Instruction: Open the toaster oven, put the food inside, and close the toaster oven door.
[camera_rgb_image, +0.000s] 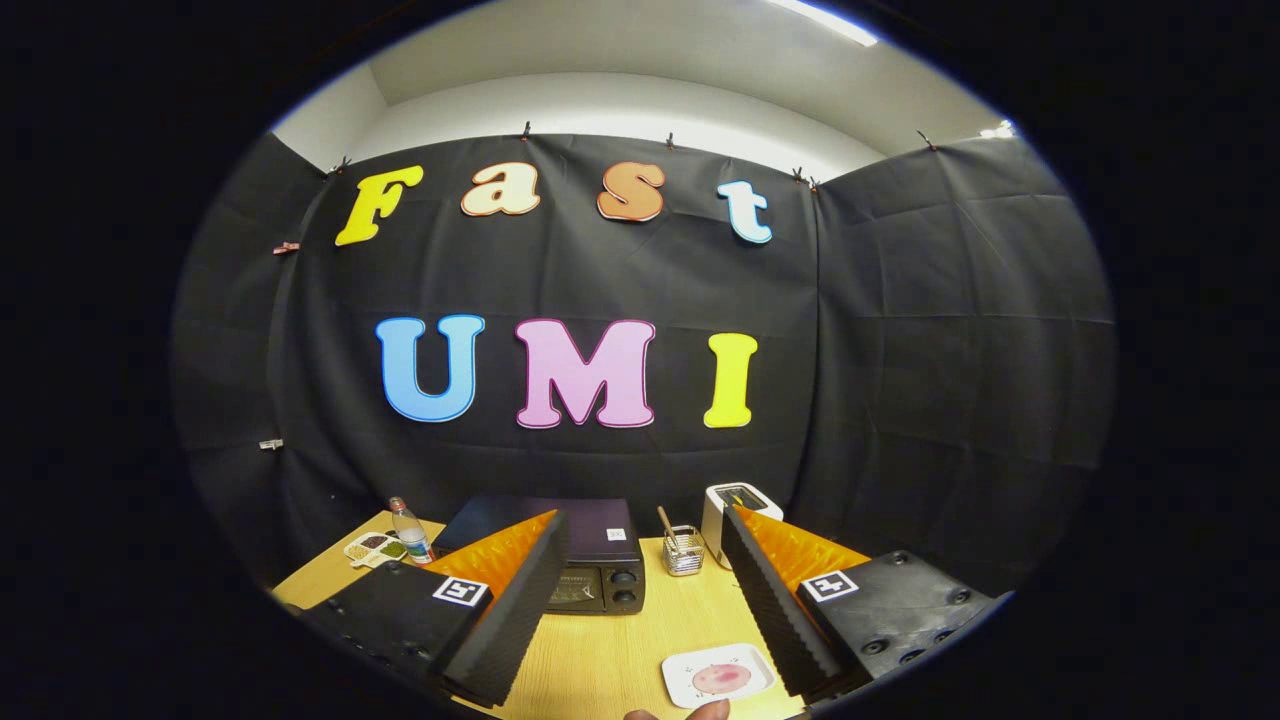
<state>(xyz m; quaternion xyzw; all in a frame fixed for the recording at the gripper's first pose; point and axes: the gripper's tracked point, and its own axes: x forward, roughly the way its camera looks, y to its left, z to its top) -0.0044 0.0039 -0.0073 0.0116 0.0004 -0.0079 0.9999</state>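
Oven (590, 565), black with its door closed, sits at the far side of the wooden table (600, 650), partly hidden behind the left finger. Nearer than the oven, a white plate (718, 675) carries pinkish food (721, 678). A fingertip (706, 711) shows just below the plate. The gripper (640, 600) is wide open, holding nothing. Left of the oven stand a bottle (410, 530) and a snack tray (375, 548); right of it, a wire holder (684, 551) and a white toaster (735, 520).

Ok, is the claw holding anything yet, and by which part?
Nothing is held. The claw is open, fingers wide apart above the table; the food on its white tray lies untouched between them.
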